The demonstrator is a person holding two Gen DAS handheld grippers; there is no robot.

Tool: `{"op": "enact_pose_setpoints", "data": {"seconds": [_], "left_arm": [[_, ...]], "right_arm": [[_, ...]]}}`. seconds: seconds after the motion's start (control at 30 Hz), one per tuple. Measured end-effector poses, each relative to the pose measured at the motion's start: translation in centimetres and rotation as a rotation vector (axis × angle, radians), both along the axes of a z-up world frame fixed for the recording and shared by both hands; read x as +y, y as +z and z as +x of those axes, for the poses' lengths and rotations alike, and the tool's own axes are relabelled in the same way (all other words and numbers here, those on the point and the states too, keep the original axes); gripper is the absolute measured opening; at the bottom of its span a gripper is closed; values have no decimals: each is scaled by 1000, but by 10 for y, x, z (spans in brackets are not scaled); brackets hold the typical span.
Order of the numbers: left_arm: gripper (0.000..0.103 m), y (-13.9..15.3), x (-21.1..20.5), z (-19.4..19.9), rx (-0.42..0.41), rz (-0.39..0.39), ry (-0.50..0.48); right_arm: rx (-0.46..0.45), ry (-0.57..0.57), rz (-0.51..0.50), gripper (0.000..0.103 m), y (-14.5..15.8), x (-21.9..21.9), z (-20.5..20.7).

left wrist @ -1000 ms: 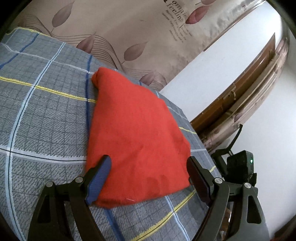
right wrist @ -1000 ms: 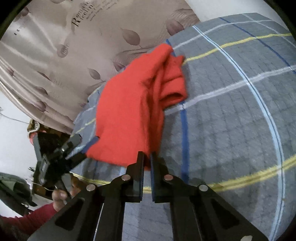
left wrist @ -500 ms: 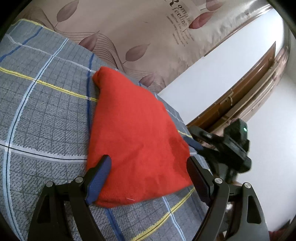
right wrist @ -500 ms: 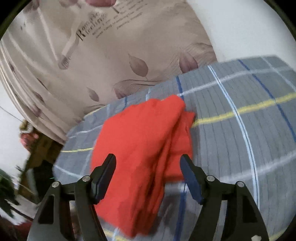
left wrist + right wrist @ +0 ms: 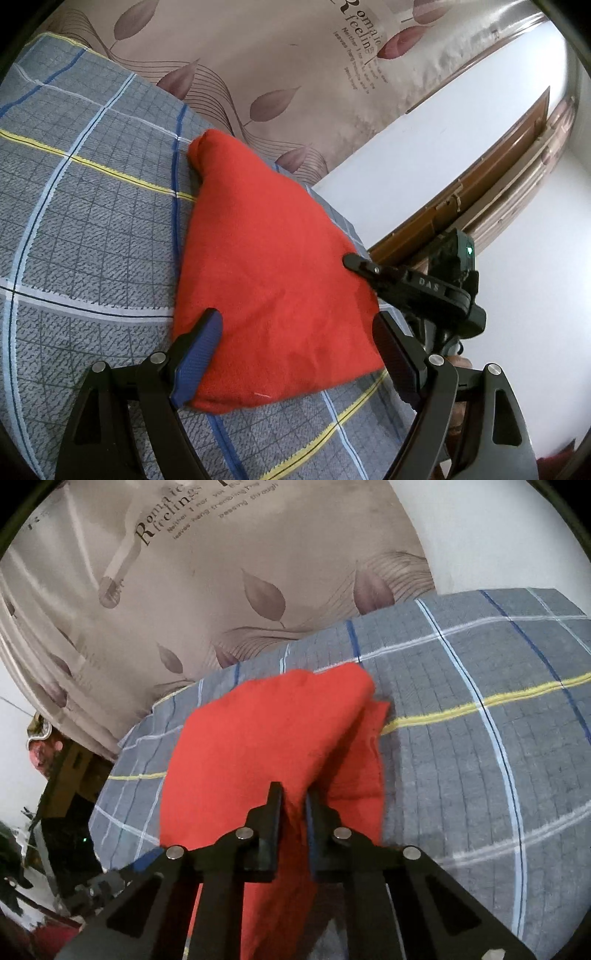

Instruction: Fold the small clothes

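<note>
right tool (image 5: 293, 803) pinches one red garment (image 5: 266, 738).

A home bedroom: a bed under a grey plaid sheet (image 5: 92, 229), a beige leaf-printed curtain (image 5: 207, 590) behind it, and a brown wooden door frame (image 5: 491, 173).

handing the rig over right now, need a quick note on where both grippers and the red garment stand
Right gripper: shut on a pinch of the red garment at its near edge.
Left gripper: open, jaws on either side of the garment's corner, not gripping.
Garment: lying on the plaid bed cover, folded over with layers showing on one side.
Done: at least one fold.
Left: probably carry the pinched edge across, then flatten.
</note>
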State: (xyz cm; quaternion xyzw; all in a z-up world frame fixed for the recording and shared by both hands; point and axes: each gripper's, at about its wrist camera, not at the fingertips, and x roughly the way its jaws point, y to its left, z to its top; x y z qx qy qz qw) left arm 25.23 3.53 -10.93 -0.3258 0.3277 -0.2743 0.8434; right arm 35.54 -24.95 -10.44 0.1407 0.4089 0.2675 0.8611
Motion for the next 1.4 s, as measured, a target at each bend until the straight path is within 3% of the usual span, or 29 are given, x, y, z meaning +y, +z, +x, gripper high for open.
{"op": "enact_pose_setpoints", "data": {"seconds": [0.17, 0.33, 0.5, 0.63, 0.77, 0.83, 0.87, 0.9, 0.97, 1.03, 1.07, 1.1, 1.17, 1.3, 1.4], "left_arm": [[83, 0, 1, 0, -2, -6, -3], [83, 0, 2, -3, -5, -1, 12], [88, 8, -4, -16, -33, 85, 32], [88, 5, -4, -13, -1, 91, 34], [88, 4, -2, -14, 7, 84, 52], [88, 3, -2, -14, 13, 84, 53], [88, 3, -3, -14, 13, 87, 53], [88, 4, -3, -14, 12, 93, 53], [88, 5, -5, -14, 13, 108, 59], [88, 6, -7, -14, 16, 132, 72], [88, 7, -7, -15, 18, 144, 81], [88, 8, -8, -16, 20, 165, 98], [89, 11, -8, -18, 29, 209, 125], [89, 20, 0, -25, 4, 276, 167], [91, 29, 8, -30, -43, 298, 192]], "right_arm": [[64, -32, 54, 9, -20, -16, 7], [51, -26, 64, 9, -15, -15, 6], [23, -38, 28, 5, -3, -20, 1], [94, -27, 53, 5, -24, -26, 8], [53, -75, 121, 11, -13, -42, -8], [51, -47, 151, 14, -7, -43, -20], [51, -30, 149, 28, -3, -39, -30], [47, -13, 148, 55, -1, -34, -38], [37, 24, 148, 78, 1, -23, -52], [48, 51, 112, 76, -2, -7, -60], [63, 72, 77, 53, -8, 3, -63], [79, 91, 49, 11, -14, 11, -64], [93, 81, -31, 10, -25, 18, -68], [46, 53, -5, 6, -10, -4, -78], [70, 38, -11, 6, -16, -16, -78]]}}
